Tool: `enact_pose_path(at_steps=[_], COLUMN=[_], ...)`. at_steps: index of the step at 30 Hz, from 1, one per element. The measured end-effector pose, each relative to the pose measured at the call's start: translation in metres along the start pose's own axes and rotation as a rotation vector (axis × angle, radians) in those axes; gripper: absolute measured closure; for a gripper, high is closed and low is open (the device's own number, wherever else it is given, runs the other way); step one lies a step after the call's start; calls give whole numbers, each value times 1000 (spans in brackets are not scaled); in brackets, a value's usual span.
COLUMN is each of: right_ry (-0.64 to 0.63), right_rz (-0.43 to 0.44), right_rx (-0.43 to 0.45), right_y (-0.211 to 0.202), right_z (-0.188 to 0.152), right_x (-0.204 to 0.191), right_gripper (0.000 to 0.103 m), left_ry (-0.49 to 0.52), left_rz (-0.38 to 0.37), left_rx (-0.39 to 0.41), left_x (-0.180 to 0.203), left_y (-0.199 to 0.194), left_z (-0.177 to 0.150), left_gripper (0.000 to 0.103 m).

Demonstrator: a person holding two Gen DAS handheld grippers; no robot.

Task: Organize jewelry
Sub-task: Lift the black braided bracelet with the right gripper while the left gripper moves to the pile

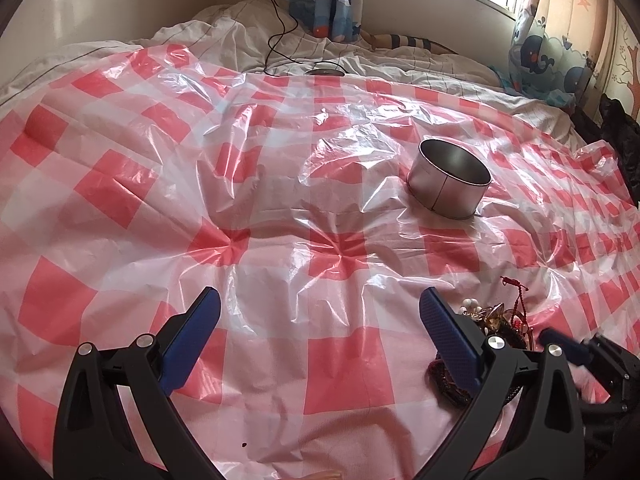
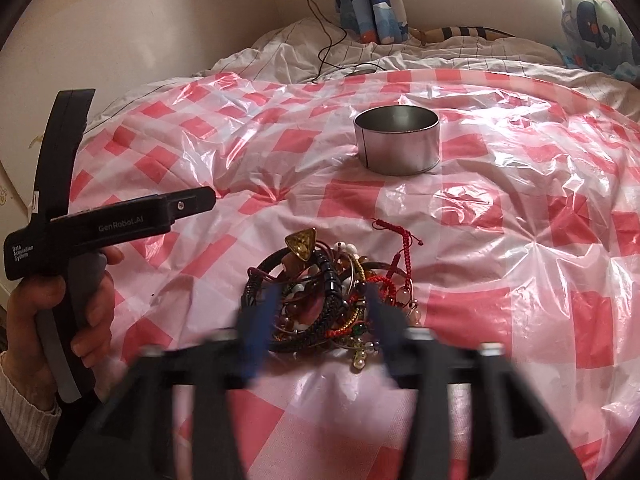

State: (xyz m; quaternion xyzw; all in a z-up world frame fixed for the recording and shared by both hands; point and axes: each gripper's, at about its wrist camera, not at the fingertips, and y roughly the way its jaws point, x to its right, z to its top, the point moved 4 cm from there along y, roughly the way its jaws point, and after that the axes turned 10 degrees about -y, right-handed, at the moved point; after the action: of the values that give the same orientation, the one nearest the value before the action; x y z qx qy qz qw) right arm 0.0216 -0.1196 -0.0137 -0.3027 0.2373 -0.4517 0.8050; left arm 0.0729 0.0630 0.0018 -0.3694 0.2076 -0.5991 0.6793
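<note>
A tangled pile of jewelry [image 2: 320, 296] lies on the red-and-white checked plastic sheet [image 2: 500, 240]: dark braided bangles, beads, a gold triangular pendant [image 2: 302, 242] and a red cord bracelet [image 2: 390, 236]. My right gripper [image 2: 322, 296] is blurred, and its blue fingers [image 2: 264, 312] stand apart on either side of the pile; nothing is lifted. Beyond the pile stands a round metal tin [image 2: 400, 144], open and empty. In the left wrist view my left gripper [image 1: 320, 294] is open over bare sheet. The pile [image 1: 496, 320] lies just right of it, and the tin [image 1: 448, 180] stands farther off.
A hand [image 2: 52, 308] holds the left tool's black body [image 2: 100, 224] at the left. Rumpled white bedding [image 1: 240, 32] and a black cable [image 1: 280, 20] lie behind the sheet. Whale-print curtains [image 1: 540, 60] hang at the back right under a window.
</note>
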Motion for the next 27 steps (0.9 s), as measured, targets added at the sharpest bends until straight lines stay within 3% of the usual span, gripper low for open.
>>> enact_pose_path(at_steps=[1, 3, 5, 6, 8, 9, 11, 12, 18, 22, 27], right_ry=[-2, -46, -54, -58, -83, -97, -124, -134, -56, 29, 73], right_rz=[0, -7, -27, -25, -49, -53, -77, -89, -6, 5, -22], right_rx=[24, 5, -7, -28, -55, -73, -72, -66, 32, 15, 65], right_y=[-3, -1, 4, 8, 15, 19, 19, 17, -5, -4, -20], right_z=[2, 4, 3, 1, -3, -5, -6, -5, 5, 2, 6], right_x=[-1, -6, -5, -4, -6, -7, -10, -11, -2, 17, 32], right_gripper=[32, 49, 56, 65, 71, 80, 84, 92, 93, 93, 93], left_ry=[1, 2, 4, 5, 5, 6, 7, 4, -26, -39, -21], left_rz=[-1, -5, -7, -7, -9, -9, -8, -9, -10, -15, -41], left_rx=[0, -1, -4, -4, -4, -4, -4, -5, 3, -1, -15], left_x=[0, 1, 2, 2, 3, 3, 3, 3, -5, -10, -9], left_y=[0, 0, 0, 0, 0, 0, 0, 0, -1, 0, 0], left_z=[0, -1, -1, -2, -2, -2, -3, -3, 2, 3, 2], left_gripper=[7, 7, 7, 7, 7, 7, 7, 7, 7, 7, 7])
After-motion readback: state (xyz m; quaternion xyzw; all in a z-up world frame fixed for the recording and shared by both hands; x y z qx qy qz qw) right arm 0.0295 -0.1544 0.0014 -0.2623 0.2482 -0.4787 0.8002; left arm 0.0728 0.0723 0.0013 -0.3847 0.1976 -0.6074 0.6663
